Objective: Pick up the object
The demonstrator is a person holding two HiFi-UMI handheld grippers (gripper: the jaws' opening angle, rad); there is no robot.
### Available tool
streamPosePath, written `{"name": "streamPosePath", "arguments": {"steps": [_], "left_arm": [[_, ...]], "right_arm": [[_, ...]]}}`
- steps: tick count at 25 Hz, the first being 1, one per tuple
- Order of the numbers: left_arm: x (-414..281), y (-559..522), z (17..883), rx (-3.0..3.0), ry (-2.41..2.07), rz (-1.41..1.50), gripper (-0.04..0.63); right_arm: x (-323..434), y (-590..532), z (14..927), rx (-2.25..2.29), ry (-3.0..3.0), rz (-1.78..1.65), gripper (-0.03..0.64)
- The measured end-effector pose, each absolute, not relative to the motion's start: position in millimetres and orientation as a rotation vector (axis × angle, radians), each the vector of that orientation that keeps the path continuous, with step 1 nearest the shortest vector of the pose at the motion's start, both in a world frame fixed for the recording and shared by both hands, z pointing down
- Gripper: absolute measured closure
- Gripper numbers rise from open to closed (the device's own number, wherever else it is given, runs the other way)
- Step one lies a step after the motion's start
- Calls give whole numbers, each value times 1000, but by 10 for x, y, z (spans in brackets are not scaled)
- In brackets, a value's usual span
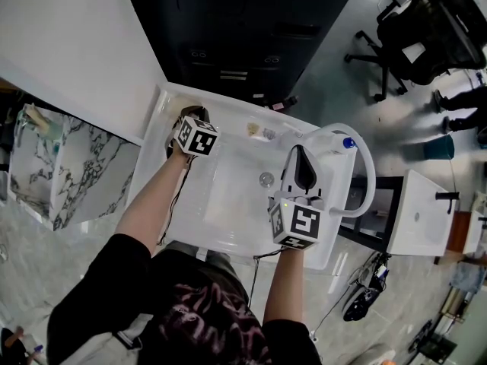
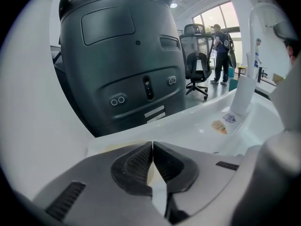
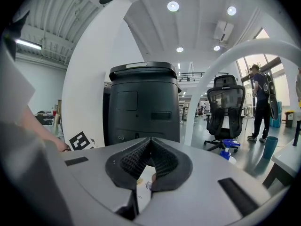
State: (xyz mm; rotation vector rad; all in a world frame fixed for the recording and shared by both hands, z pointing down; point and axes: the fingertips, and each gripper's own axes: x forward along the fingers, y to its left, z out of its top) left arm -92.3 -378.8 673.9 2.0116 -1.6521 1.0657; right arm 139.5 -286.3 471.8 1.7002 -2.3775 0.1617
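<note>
The left gripper (image 1: 194,114) sat at the back left corner of the white sink (image 1: 228,196) with its jaws clenched together. A pale cream object (image 2: 150,173) showed in the slit just below their tips, but I could not tell whether it was pinched. The right gripper (image 1: 299,152) hovered beside the tap (image 1: 370,173), clenched on nothing.

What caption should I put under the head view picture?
Left gripper and right gripper, both shut, at a white sink with a curved faucet.
</note>
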Motion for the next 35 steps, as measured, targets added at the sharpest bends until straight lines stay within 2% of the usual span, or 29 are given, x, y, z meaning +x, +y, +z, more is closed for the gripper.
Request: {"name": "streamPosePath", "arguments": {"steps": [15,35], "left_arm": [[-703,-3590,6149,2205,-1672,913,575],[-597,-2998,4667,2377,-1757,518,575]], "right_arm": [[1368,-2770,4614,1729,-2377,181,601],[1305,-2643,4384,1739,-2410,156,601]]}}
